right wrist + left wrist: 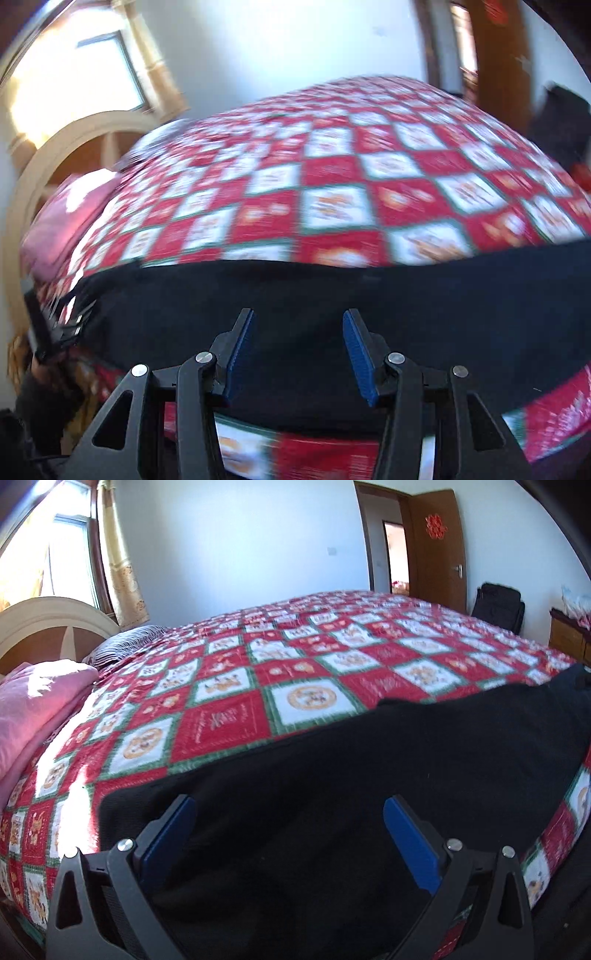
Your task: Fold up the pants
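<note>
Black pants (369, 775) lie flat along the near edge of a bed with a red, white and green checked cover (295, 657). My left gripper (290, 805) hovers over the pants with its blue-padded jaws wide apart and nothing between them. In the right wrist view the same black pants (314, 291) stretch across the frame below the checked cover (332, 184). My right gripper (298, 319) hangs over them, jaws partly apart, gripping nothing. The other gripper (55, 325) shows blurred at the left edge by the end of the pants.
A pink folded blanket (40, 705) and a striped pillow (125, 642) lie at the headboard (48, 624) end. Beyond the bed are a white wall, a curtained window (70, 554), an open wooden door (439, 542), a black bag (498, 605) and a wooden cabinet (569, 635).
</note>
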